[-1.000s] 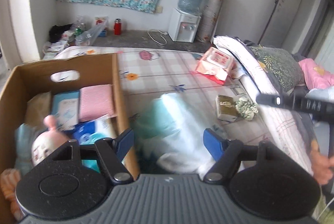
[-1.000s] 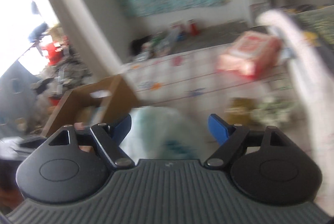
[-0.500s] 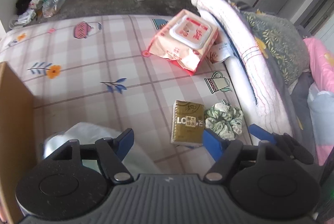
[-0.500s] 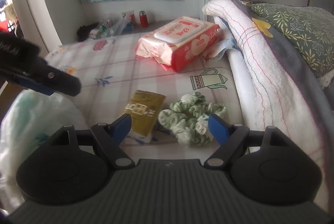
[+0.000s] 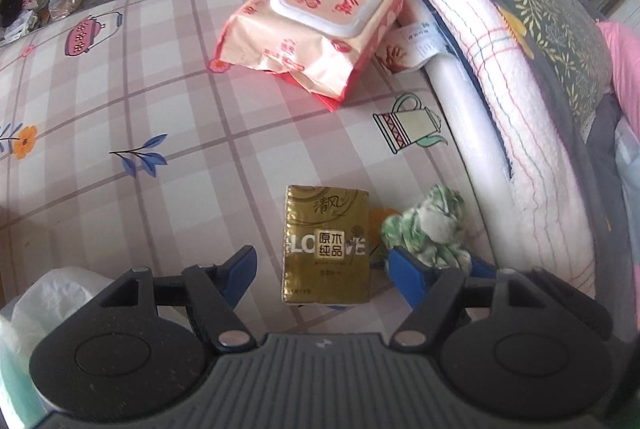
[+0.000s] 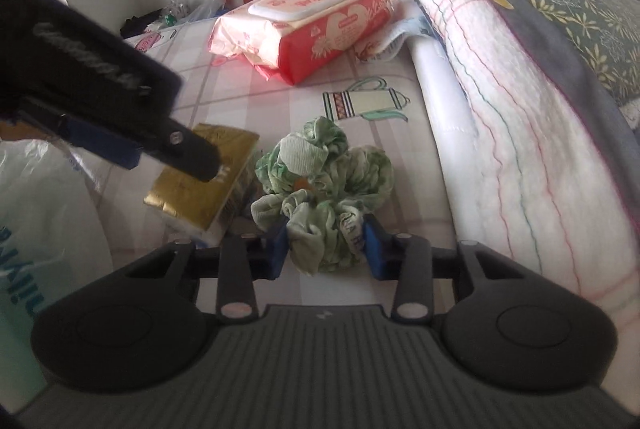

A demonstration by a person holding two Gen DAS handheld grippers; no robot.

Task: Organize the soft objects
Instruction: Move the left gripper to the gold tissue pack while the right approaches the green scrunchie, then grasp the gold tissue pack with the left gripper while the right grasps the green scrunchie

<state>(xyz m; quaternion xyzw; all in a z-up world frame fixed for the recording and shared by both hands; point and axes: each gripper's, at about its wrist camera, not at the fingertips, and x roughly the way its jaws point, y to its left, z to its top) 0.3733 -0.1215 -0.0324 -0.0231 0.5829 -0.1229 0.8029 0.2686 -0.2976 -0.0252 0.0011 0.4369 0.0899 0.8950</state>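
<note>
Having just closed, the right gripper (image 6: pixel 325 249) pinches the green scrunchie (image 6: pixel 324 189) on the bed's (image 5: pixel 160 89) near right, while the left gripper (image 5: pixel 320 269) hangs wide over the gold tissue pack (image 5: pixel 326 249); wet wipes (image 5: pixel 316 29) remain farther back, nothing yet stowed.

**Surfaces as I read them**

Gold tissue pack (image 5: pixel 325 245): glossy foil-like wrap. Green scrunchie (image 6: pixel 324 181): soft crinkled cloth. Wipes pack (image 5: pixel 312 25): shiny plastic film, smooth hard lid. Bedsheet (image 5: pixel 160 101): smooth matt cloth. Folded blanket (image 6: pixel 520 109): fuzzy, stitched. My right gripper (image 6: pixel 326 249): matt black plastic, blue pads.
</note>
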